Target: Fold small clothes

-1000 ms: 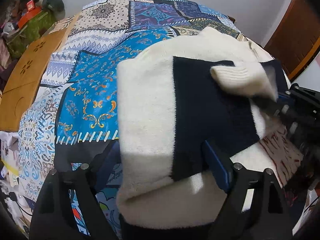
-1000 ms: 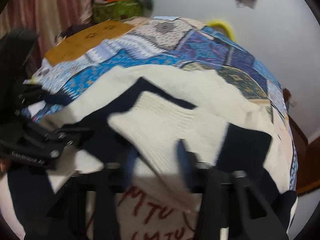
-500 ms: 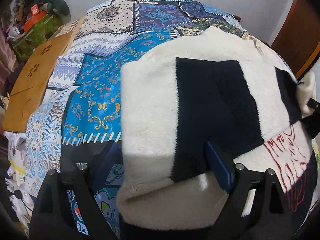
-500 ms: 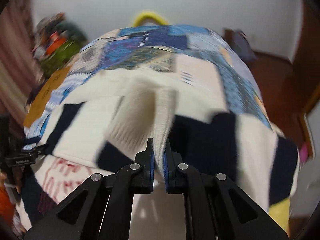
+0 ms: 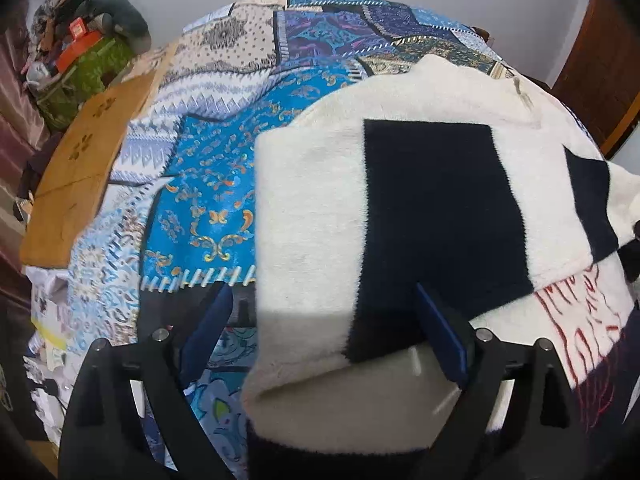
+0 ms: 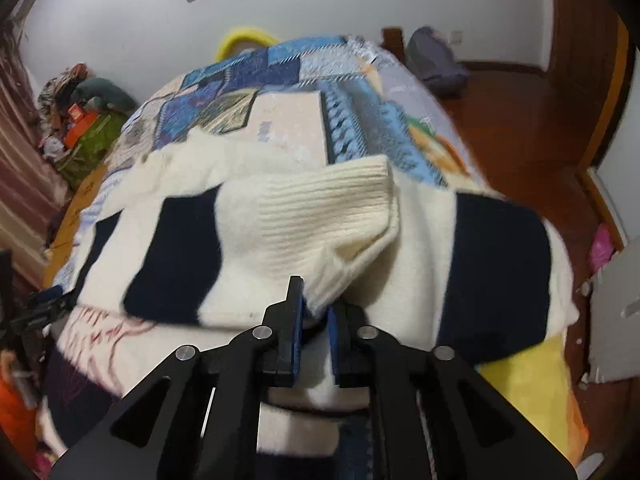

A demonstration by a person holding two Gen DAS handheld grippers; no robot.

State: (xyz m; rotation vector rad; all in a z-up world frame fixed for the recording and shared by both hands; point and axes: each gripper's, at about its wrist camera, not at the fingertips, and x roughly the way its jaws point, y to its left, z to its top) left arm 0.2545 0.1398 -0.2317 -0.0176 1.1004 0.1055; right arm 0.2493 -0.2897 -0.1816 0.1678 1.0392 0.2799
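Note:
A cream and navy block-patterned sweater (image 5: 420,208) with red lettering lies on a patchwork bedspread (image 5: 212,184). My left gripper (image 5: 320,332) is open, its blue fingers standing either side of the sweater's near folded edge. In the right wrist view the same sweater (image 6: 460,248) shows with its ribbed cream sleeve cuff (image 6: 320,208) lifted above the body. My right gripper (image 6: 314,312) is shut on the sleeve just behind the cuff.
A brown wooden board (image 5: 80,168) lies at the bed's left edge, with a cluttered pile (image 5: 76,56) beyond. A yellow hoop (image 6: 244,40) stands at the bed's far end. Wooden floor and a grey bag (image 6: 436,60) lie to the right.
My right gripper closed on the sleeve and carried it rightwards off the sweater's middle. The sleeve and right gripper have left the left wrist view. The left gripper barely moved.

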